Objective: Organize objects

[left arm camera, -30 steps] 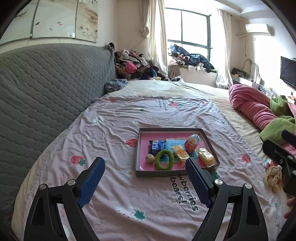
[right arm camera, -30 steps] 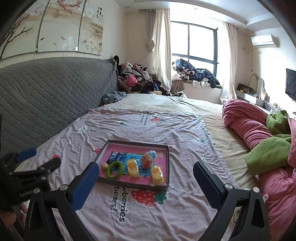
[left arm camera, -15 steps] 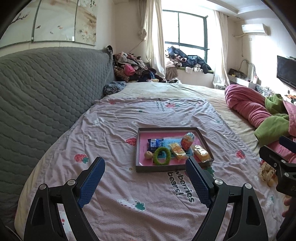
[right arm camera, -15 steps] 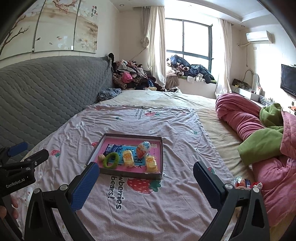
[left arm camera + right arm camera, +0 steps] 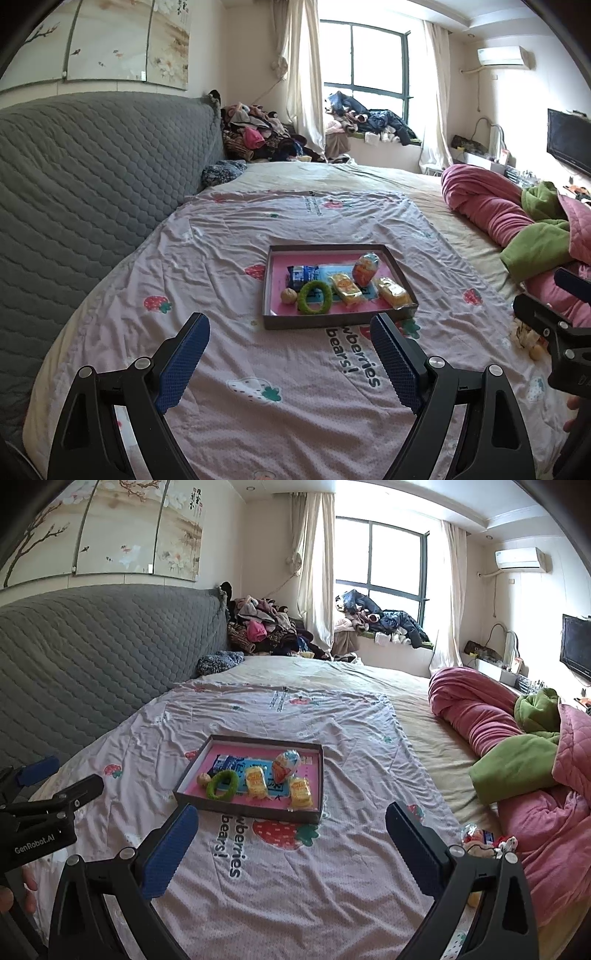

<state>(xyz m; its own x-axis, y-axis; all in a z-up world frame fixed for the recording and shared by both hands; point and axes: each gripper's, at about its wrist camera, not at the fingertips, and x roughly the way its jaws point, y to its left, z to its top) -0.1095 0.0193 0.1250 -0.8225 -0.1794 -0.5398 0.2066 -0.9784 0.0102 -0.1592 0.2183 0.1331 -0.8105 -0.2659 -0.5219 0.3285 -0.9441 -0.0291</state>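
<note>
Ahead of both grippers, well apart: tray [image 5: 338, 321], long axis crosswise. Left gripper [image 5: 290, 363] and right gripper [image 5: 291, 849] agape, empty, about equally near.

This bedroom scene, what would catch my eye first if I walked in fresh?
Probably the shallow tray with a pink floor in the middle of the bed, holding a fuzzy green ring and wrapped snacks. Then the two open, empty grippers, left gripper and right gripper, nearest the camera, and the pink quilt heaped at right.

Pink quilt [image 5: 476, 716] w/ green blanket [image 5: 517, 768], clothes heap [image 5: 258, 136].
</note>
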